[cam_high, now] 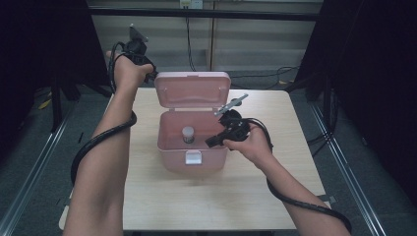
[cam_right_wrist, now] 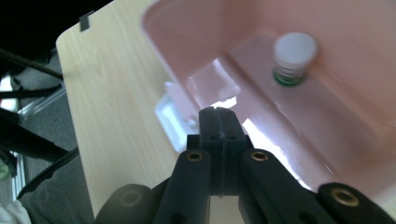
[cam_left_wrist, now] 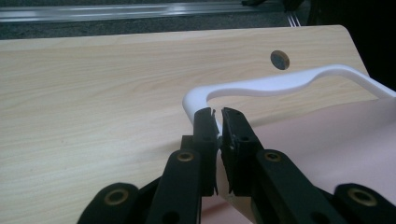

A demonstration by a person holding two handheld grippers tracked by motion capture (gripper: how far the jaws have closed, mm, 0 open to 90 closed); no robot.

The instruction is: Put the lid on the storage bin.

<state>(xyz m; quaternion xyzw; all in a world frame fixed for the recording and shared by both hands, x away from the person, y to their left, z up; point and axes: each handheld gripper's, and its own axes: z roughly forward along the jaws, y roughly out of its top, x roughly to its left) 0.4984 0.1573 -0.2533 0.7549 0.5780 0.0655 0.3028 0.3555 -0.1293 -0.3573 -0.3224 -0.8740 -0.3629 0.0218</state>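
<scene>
Item 1. Pink box (cam_high: 193,147), at the centre of the desk (cam_high: 147,196). It stood open, its white latch (cam_high: 193,158) facing six o'clock toward me. I judged it was kept square to my side so both hands could reach over its rim.

Item 2. Lid (cam_high: 193,89), hinged at the box's twelve o'clock edge and standing upright. It had a white handle (cam_left_wrist: 280,84) on its outer face, and I judged the lid stayed up because it was held.

Item 3. Left gripper (cam_high: 147,73), at the lid's ten o'clock corner. In the left gripper view its jaws were nearly closed, with a thin slit between the tips, pinching the lid's edge just beside the handle's end. I read that grip as the prop keeping the box open.

Item 4. Small bottle (cam_right_wrist: 293,58), with a white cap and a green band, standing upright on the box floor. From above it sat near the middle (cam_high: 188,133), apart from the walls. I took it as the thing being stowed, already set down.

Item 5. Right gripper (cam_high: 216,139), over the box's four o'clock rim. In the right gripper view its jaws (cam_right_wrist: 219,122) were pressed fully together with nothing between them, well apart from the bottle.

Item 6. Pending: I judged the lid still needed lowering.
</scene>
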